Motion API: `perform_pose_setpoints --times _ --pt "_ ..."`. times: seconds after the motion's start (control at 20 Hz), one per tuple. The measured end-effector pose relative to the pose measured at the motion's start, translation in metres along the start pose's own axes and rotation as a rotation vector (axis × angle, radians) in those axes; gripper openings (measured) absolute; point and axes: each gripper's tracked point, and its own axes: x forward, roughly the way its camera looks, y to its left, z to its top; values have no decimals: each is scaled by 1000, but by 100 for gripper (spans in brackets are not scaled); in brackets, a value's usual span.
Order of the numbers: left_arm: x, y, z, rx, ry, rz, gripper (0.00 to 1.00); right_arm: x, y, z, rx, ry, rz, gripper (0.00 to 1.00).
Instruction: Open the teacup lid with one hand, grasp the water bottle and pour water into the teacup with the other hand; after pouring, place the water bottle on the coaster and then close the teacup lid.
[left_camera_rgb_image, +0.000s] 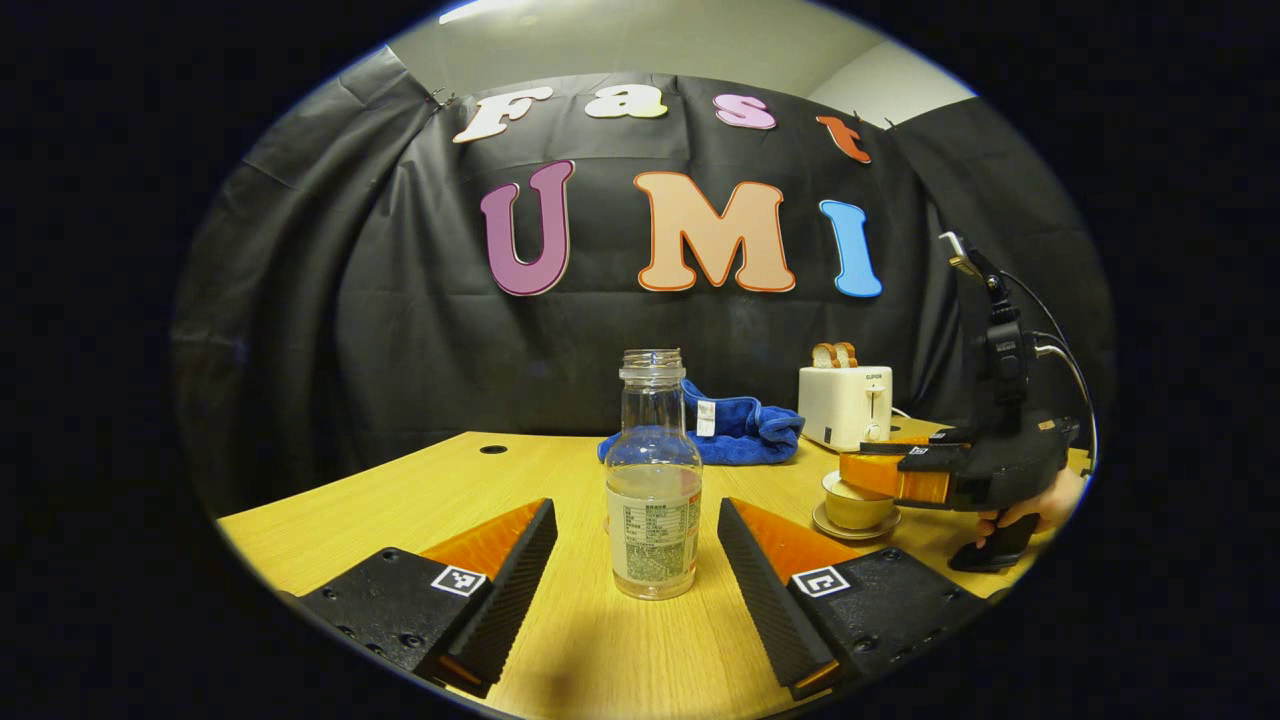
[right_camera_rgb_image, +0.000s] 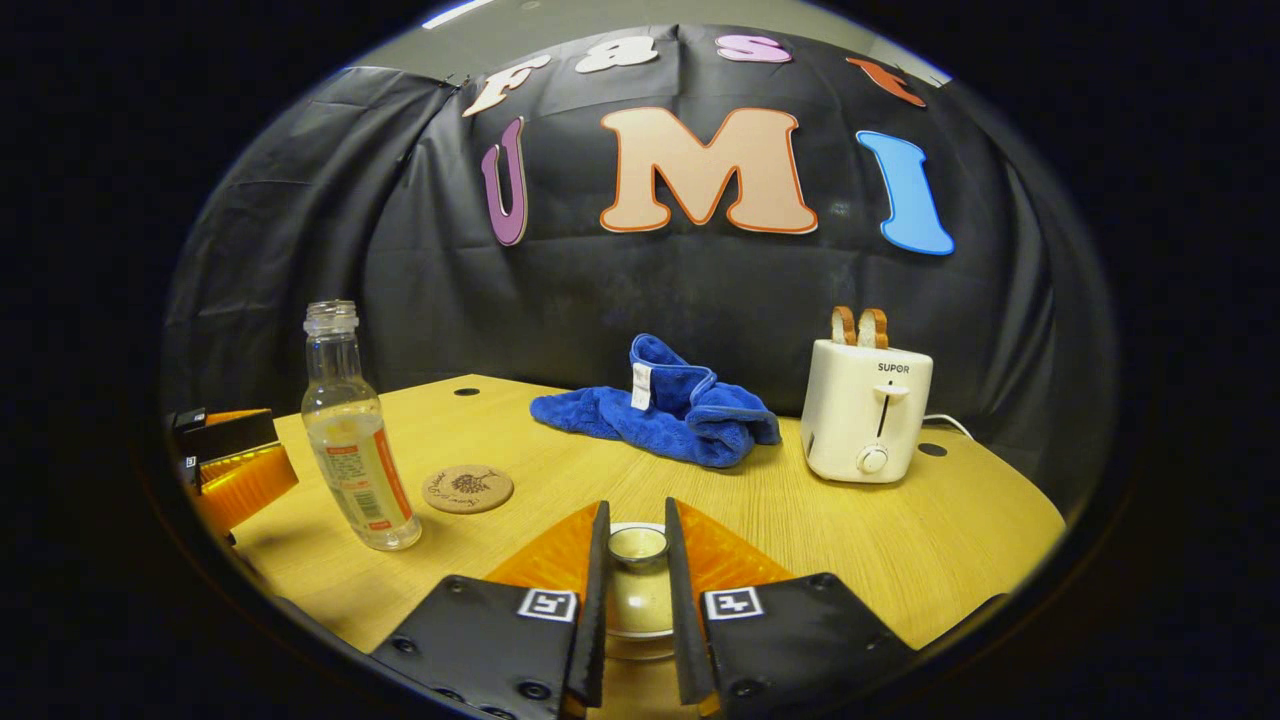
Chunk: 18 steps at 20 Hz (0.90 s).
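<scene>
Water bottle (left_camera_rgb_image: 653, 480) uncapped, part full, upright on desk (left_camera_rgb_image: 560, 640); smooth, light, tippy: grasp labelled body. Left gripper (left_camera_rgb_image: 636, 540) fingers spread, flanking it. Right gripper (right_camera_rgb_image: 637, 560) fingers clamped on teacup lid (right_camera_rgb_image: 637, 545) knob; ceramic, fragile.

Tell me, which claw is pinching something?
The right claw: its fingers squeeze the teacup lid's knob. The left claw sits wide open around the water bottle.

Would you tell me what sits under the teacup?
A saucer sits under the teacup on the table. The right gripper is shut on the teacup lid, hiding the cup's inside.
</scene>
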Motion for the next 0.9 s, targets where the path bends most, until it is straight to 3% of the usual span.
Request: perform_pose_setpoints --times 0.3,0.65,0.9 --pt "0 -1 -1 1 3 -5 95 -8 -5 11 20 -72 -24 32" --pt "11 -4 -2 3 9 -21 95 -38 -38 20 79 -166 -139 32" --pt "30 -9 -18 -8 105 -54 95 -61 -66 16 85 -180 -248 32"
